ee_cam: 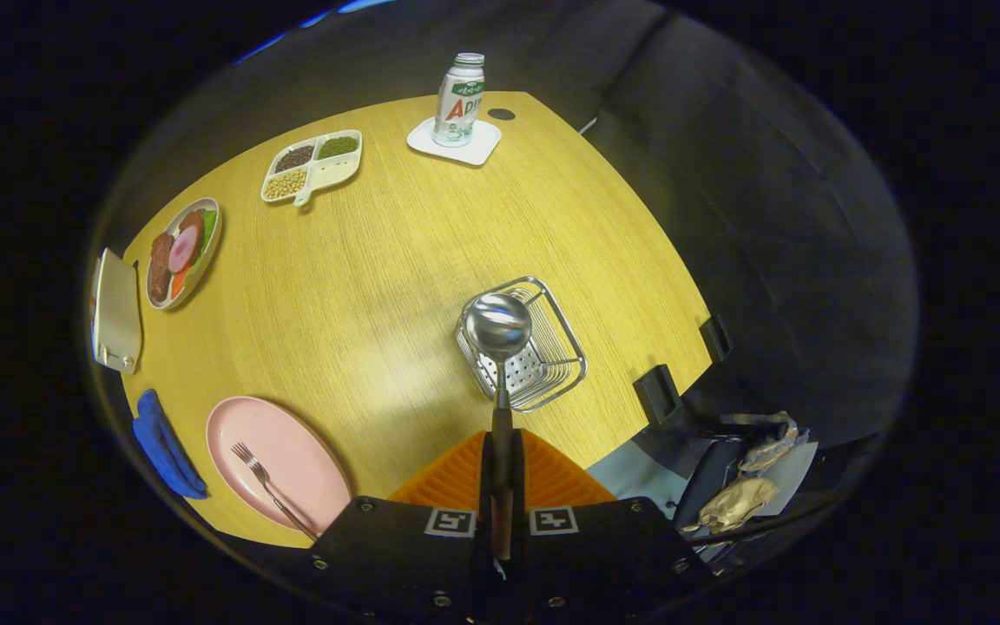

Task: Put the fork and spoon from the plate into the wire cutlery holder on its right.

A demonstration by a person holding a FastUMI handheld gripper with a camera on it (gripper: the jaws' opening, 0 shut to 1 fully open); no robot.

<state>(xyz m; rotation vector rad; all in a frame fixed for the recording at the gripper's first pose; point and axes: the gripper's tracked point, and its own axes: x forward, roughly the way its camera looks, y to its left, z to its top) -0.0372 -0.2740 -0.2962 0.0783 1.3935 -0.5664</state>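
My gripper (501, 451) is shut on the spoon's (498, 328) dark handle, clamped between the two orange fingers (457, 476). The spoon points forward, and its shiny bowl hangs above the near left part of the wire cutlery holder (552, 356), which stands on the wooden table (396, 252) just ahead of the fingers. The pink plate (292, 451) lies to the left of the fingers near the table's front edge. A fork (267, 486) rests on the plate with its tines pointing away from me.
A blue cloth (166, 447) lies left of the plate. Farther back are a plate of food (182, 252), a divided snack tray (313, 165) and a bottle (459, 100) on a white coaster. Two black clamps (658, 392) grip the table's right edge.
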